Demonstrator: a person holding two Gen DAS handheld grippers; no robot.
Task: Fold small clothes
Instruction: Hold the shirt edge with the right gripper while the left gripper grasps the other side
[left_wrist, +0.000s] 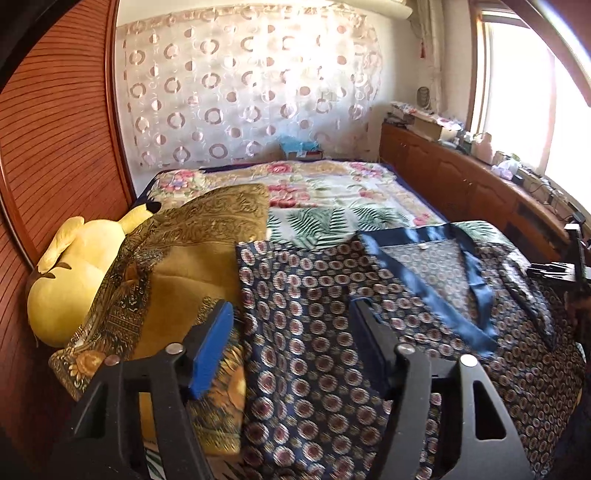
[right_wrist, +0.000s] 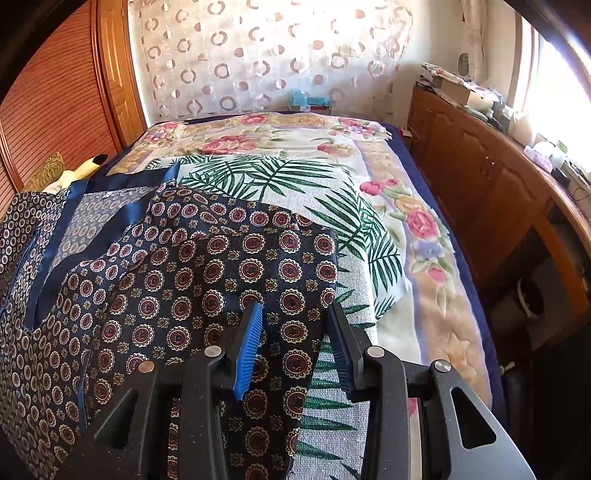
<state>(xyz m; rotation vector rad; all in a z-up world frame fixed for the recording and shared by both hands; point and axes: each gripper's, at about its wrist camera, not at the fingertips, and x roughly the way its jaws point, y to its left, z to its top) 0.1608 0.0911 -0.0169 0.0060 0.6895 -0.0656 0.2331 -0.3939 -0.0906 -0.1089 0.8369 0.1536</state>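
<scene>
We see the navy patterned garment (left_wrist: 306, 332) spread on the bed (left_wrist: 332, 199), with its blue satin trim (left_wrist: 424, 288) beyond and to the right of our left gripper (left_wrist: 291, 321). The left fingers (left_wrist: 212, 347) stand apart over the cloth, the fabric lying beneath and between them, and nothing shows the pads pressing on it. To the left of these fingers lies a gold patterned cloth (left_wrist: 192, 251), with a yellow plush toy (left_wrist: 70, 280) further left.

From the right wrist view, a strip of the same garment (right_wrist: 207, 280) runs up between the fingers of our right gripper (right_wrist: 295, 325). The left blue pad (right_wrist: 247, 354) lies against the cloth; whether the right finger (right_wrist: 341, 347) also touches it we cannot tell. A leaf-print sheet (right_wrist: 332, 424) lies under that right finger.
</scene>
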